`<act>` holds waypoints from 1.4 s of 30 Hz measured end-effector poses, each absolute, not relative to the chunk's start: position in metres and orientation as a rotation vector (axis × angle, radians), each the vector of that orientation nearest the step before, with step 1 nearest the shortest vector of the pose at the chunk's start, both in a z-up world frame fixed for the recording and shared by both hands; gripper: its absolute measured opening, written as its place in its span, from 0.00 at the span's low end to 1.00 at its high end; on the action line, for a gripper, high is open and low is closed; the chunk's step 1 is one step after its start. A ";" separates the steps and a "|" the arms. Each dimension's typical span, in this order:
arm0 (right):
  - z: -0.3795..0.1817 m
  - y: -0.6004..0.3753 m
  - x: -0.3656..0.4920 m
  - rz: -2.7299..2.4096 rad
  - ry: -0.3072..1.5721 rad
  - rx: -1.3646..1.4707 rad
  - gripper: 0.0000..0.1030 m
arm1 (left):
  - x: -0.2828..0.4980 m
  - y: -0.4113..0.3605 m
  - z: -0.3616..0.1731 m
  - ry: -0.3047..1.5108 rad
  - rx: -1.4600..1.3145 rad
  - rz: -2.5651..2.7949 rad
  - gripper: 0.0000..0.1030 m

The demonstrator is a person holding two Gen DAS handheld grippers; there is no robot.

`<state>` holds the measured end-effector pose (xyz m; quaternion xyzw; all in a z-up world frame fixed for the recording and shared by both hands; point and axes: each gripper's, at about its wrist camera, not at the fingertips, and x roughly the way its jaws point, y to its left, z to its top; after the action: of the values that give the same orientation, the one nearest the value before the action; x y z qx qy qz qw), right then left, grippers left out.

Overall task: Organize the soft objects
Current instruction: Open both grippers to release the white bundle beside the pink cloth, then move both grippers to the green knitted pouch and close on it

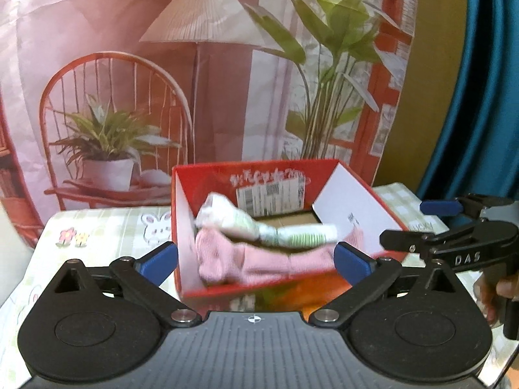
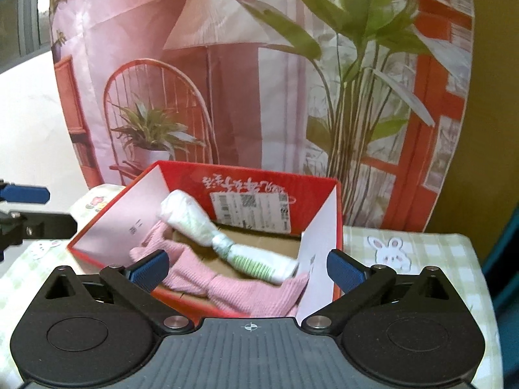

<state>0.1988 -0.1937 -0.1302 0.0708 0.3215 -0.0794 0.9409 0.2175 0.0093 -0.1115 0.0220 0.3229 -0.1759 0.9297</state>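
Note:
A red cardboard box (image 1: 259,170) (image 2: 253,175) stands open on the table. Inside it lie a pink knitted sock (image 1: 253,264) (image 2: 240,288) and, across it, a white sock with green stripes (image 1: 256,223) (image 2: 227,233), knotted in the middle. My left gripper (image 1: 256,261) hovers in front of the box, open, with nothing between its blue pads. My right gripper (image 2: 248,269) is open too, empty, just short of the box's near wall. In the left wrist view the right gripper (image 1: 421,223) shows at the right edge with a hand on it.
A green checked tablecloth with rabbit prints (image 1: 152,227) (image 2: 389,249) covers the table. Behind the box hangs a printed backdrop of a lamp, chair and plants (image 1: 201,64) (image 2: 227,64). A blue curtain (image 1: 480,97) hangs at the right.

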 end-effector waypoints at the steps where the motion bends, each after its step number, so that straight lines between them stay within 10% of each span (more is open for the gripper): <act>1: -0.130 -0.190 0.192 -0.167 0.654 0.140 1.00 | 0.209 0.012 -0.113 0.652 0.046 -0.355 1.00; 26: -0.176 -0.094 0.091 -0.029 0.671 0.159 0.91 | 0.105 0.065 -0.180 0.778 -0.082 -0.298 0.93; 42: -0.193 -0.039 0.090 0.152 0.771 0.045 0.44 | 0.101 0.068 -0.206 0.874 -0.162 -0.364 0.60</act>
<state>0.0898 -0.0387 -0.1925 0.0217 0.3754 0.0742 0.9236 0.1013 0.0679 -0.2058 -0.0780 0.4205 -0.1750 0.8868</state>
